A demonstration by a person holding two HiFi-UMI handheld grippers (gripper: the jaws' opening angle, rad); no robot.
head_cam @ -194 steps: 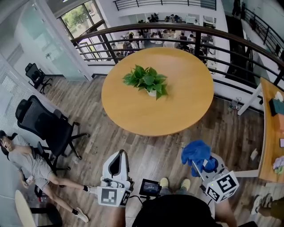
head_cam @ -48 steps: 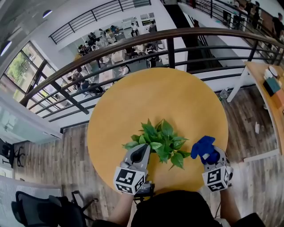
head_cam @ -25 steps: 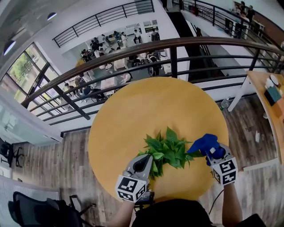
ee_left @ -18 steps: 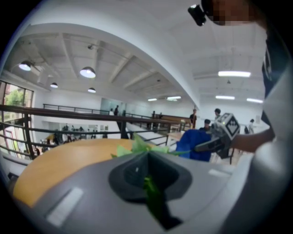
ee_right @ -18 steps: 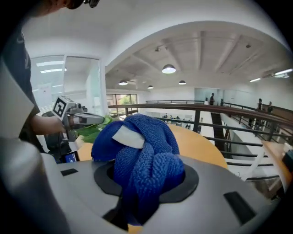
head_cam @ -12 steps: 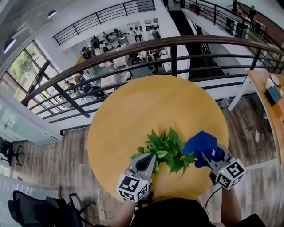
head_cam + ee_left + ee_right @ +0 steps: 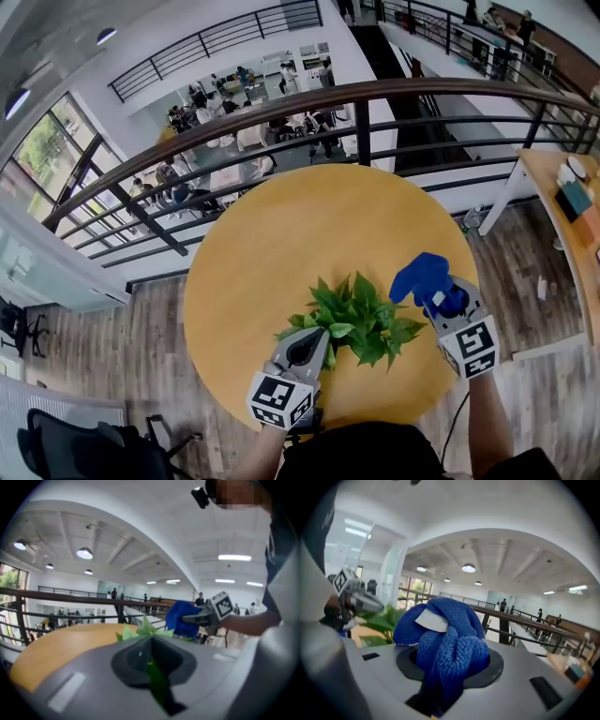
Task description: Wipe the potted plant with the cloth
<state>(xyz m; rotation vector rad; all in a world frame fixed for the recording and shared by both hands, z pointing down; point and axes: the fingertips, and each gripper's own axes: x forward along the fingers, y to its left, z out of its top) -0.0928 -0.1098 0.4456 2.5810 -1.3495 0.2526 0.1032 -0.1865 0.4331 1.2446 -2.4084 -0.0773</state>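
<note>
Leafy green potted plant (image 7: pixel 354 319) sat near the round wooden table's (image 7: pixel 281 244) edge. The left gripper (image 7: pixel 317 339) pinched a leaf (image 7: pixel 157 681) and the right gripper (image 7: pixel 437 302) clamped the blue fuzzy cloth (image 7: pixel 420 277). Tugging might tear the leaf.

I'm working on the upper gallery of an office building. A dark metal railing (image 7: pixel 422 82) curves along the edge, and beyond it I can see people seated at tables (image 7: pixel 202 117) in an open hall below. On my level are a round wooden meeting table (image 7: pixel 281 234), a black swivel office chair (image 7: pixel 66 445), a second desk (image 7: pixel 562 206), plank flooring (image 7: pixel 131 337) and tall windows (image 7: pixel 37 150).
</note>
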